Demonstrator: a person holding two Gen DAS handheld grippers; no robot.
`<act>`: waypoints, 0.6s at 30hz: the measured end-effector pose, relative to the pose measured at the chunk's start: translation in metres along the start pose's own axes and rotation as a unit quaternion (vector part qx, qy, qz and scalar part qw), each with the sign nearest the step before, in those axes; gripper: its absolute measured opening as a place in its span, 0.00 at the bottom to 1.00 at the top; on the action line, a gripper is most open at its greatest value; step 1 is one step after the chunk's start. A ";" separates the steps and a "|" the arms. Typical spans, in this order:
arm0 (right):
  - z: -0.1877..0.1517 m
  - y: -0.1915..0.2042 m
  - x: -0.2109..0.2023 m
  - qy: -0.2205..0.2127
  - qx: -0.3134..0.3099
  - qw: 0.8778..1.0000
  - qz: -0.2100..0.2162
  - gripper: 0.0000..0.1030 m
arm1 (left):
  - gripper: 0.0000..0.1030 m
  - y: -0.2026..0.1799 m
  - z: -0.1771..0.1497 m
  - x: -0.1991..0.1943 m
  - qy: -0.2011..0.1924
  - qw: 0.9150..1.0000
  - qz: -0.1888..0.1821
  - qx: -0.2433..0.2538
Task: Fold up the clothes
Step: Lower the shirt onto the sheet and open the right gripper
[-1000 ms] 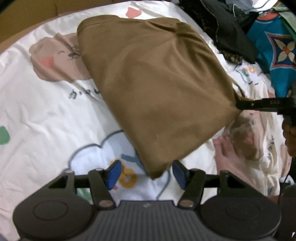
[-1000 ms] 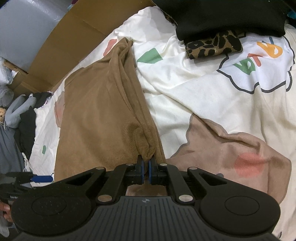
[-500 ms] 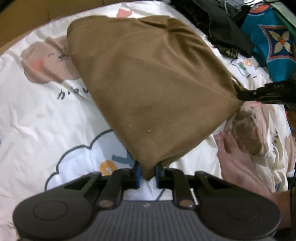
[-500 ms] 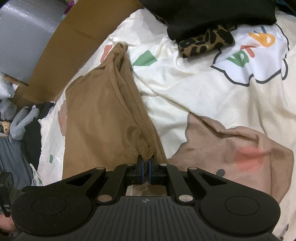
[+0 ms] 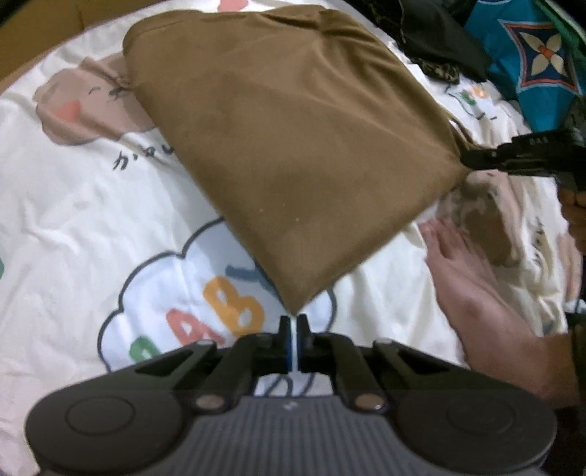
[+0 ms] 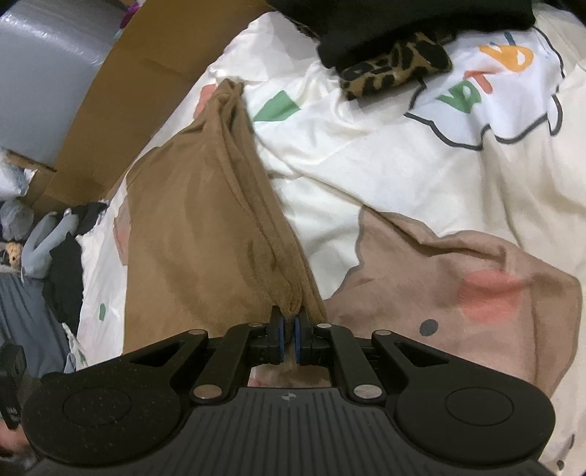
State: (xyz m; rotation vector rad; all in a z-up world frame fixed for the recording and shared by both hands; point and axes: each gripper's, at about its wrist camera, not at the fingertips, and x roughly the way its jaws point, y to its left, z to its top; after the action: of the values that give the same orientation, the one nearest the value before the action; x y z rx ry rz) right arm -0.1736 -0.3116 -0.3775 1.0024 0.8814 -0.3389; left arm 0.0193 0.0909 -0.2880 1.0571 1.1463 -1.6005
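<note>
A brown garment (image 5: 293, 139) lies folded on a cream cartoon-print bedsheet (image 5: 73, 219), with its near edge lifted. My left gripper (image 5: 293, 324) is closing down on the garment's pointed near corner, and the tip sits pinched between the jaws. In the left wrist view my right gripper (image 5: 476, 159) grips the garment's right corner. The right wrist view shows that gripper (image 6: 287, 326) shut on a bunched fold of the brown garment (image 6: 190, 227), which stretches away to the upper left.
A person's bare foot (image 5: 461, 263) rests on the sheet to the right of the garment. A black garment (image 6: 403, 22) and a leopard-print piece (image 6: 395, 66) lie at the far side. A teal patterned cloth (image 5: 531, 62) sits at the upper right, and cardboard (image 6: 139, 91) borders the bed.
My left gripper went from open around the garment's near corner to shut on it, and the corner has pulled taut. The right gripper has kept its grip.
</note>
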 end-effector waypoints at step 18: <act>0.043 0.046 -0.009 -0.055 -0.108 0.993 -0.010 0.27 | 0.17 0.002 0.049 -0.005 -0.089 0.996 0.021 -0.013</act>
State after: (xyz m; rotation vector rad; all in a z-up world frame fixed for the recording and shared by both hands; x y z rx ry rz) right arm -0.1306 -0.3248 -0.3331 0.7673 0.8105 -0.3061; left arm 0.0152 0.0438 -0.2734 0.8965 1.0159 -1.6084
